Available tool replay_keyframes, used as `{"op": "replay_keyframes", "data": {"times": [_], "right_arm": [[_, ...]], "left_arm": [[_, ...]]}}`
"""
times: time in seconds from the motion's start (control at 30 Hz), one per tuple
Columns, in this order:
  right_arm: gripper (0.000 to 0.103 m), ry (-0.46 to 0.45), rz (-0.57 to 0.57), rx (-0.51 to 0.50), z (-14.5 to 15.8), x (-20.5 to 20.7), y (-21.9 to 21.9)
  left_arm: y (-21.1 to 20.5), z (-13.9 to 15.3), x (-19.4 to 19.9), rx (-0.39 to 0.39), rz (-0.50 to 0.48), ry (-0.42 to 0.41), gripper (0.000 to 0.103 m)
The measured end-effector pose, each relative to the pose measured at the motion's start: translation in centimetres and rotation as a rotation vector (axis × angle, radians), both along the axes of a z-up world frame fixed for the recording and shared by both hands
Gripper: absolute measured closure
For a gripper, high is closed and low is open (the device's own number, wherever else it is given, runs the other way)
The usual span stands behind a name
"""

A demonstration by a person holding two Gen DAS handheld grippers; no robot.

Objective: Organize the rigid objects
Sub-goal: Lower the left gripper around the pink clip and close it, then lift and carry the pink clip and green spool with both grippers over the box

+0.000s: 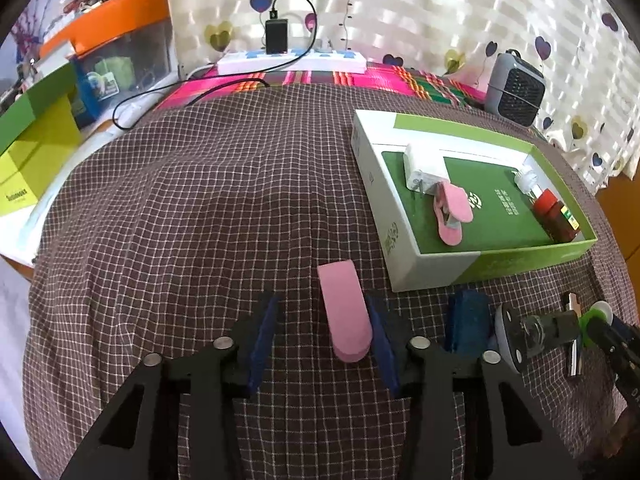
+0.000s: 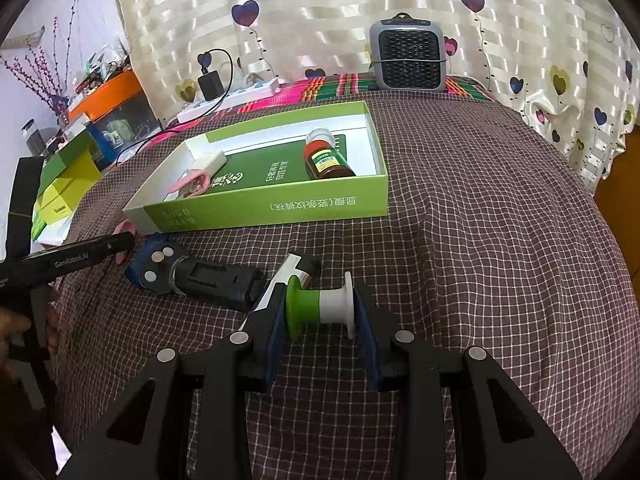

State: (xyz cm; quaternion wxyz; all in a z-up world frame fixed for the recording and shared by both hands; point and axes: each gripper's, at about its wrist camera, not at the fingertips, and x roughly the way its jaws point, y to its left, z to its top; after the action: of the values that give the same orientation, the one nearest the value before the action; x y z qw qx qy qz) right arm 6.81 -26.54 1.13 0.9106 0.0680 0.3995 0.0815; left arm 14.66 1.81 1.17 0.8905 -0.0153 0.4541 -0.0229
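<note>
The left claw (image 1: 324, 332) stands spread around a pink clip (image 1: 344, 312) lying on the checked cloth (image 1: 200, 200), only its right pad touching. The right claw (image 2: 320, 320) pinches a green-and-white spool (image 2: 320, 308) by its ends, near the green box (image 2: 280, 204).

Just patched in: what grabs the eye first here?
The green-and-white spool clamped in the right gripper, low over the checked cloth. In the left view, a pink clip lies between the left gripper fingers. Behind sits the green box holding a red-capped bottle.
</note>
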Motion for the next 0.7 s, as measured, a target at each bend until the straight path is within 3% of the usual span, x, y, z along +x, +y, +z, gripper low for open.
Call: {"op": "replay_keyframes", "data": {"times": [0.23,0.5,0.7], "right_arm": [[0.069,0.0,0.0,-0.003,-0.02,0.06,0.02],[0.069,0.001,0.0,-0.002,-0.01,0.04,0.05],[0.069,0.001,-0.001,0.003,-0.05,0.01,-0.03]], "left_arm": [[0.16,-0.06,0.07,0.003,-0.009,-0.014,0.069],[-0.03,0.0,-0.01,-0.005,-0.025,-0.023,0.084],[-0.22,-0.07,-0.09,0.0,-0.028,-0.025,0.085]]}}
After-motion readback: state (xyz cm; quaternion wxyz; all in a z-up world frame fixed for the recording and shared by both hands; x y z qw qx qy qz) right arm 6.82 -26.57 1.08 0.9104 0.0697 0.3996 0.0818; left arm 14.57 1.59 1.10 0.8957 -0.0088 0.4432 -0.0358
